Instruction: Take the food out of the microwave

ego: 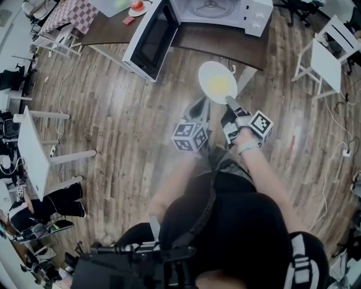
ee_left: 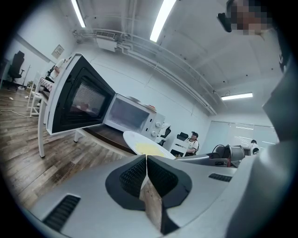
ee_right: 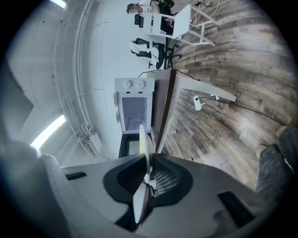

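While the right gripper (ego: 230, 103) holds it by the near rim, a white plate (ego: 217, 82) with a yellow patch of food (ego: 219, 86) hangs in the air over the wooden floor, just in front of the table (ego: 225, 48). The microwave (ego: 225, 11) sits on that table with its door (ego: 152, 39) swung wide open to the left. The plate is already outside the oven cavity.

The right gripper's jaws are clamped on the plate's edge, which runs between the pads. The left gripper (ego: 198, 107) is just beside it, jaws pressed together with nothing between them.

The task is probably nearly done; what remains is setting the plate down. The grip takes only one edge, so the far side is likely to sag. The plate should be kept flat and moved slowly, so the food does not slide. The left gripper could go under the free rim as support. The open door stands off to the left, so a bare spot on the table clear of it is the safest place.
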Motion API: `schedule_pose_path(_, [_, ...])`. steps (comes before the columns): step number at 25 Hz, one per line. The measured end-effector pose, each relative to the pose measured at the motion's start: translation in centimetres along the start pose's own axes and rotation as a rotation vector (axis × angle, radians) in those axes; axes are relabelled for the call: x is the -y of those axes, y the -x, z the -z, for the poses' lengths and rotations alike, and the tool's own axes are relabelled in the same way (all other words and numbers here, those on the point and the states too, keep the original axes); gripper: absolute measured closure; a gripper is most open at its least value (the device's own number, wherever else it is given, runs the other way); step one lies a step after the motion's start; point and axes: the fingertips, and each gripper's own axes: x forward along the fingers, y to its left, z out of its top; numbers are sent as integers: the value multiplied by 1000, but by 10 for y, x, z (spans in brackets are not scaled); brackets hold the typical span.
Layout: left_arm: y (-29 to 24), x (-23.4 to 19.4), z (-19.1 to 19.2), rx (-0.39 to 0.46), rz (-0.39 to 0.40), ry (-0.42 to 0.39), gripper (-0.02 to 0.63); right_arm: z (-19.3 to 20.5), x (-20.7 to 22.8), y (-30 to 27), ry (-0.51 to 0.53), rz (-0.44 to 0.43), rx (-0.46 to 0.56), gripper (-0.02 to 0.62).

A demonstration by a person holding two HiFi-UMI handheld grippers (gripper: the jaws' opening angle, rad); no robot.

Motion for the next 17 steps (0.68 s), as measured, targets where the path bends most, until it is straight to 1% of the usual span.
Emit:
schedule_pose_path(8, [-8,3,2,1,-15,1,611,-10,4,2,-12,5,-7,558])
schedule_pose_path(17, [-20,5,1,-3,-34,4,611,-23,8,2,-26,30,-13,558])
